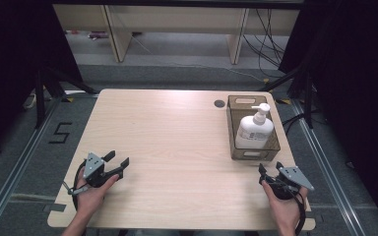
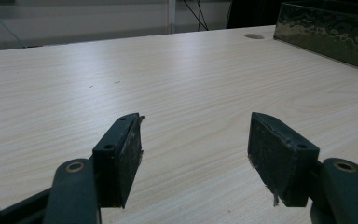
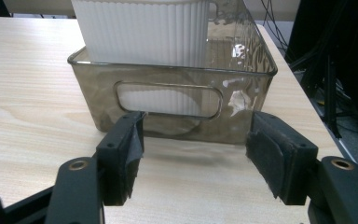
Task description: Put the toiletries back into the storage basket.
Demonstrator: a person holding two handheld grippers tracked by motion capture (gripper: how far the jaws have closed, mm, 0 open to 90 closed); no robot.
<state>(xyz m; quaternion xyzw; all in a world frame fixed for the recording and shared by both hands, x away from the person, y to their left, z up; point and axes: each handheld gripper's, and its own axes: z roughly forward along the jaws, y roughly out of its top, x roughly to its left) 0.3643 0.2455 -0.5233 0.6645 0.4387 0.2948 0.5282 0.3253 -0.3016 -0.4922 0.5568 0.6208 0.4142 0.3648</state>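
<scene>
A smoky clear bin point(image 1: 254, 150) stands on the table point(image 1: 177, 147), and a white pump bottle point(image 1: 254, 130) stands upright inside it. The right tool point(image 1: 269, 173) sits just in front of the bin's near wall, aimed at the handle slot point(image 3: 168, 99), jaws spread wide with only bare tabletop between them. The left tool point(image 1: 117, 162) rests well away from the bin, near the table's opposite front corner, jaws likewise wide apart and holding nothing.
</scene>
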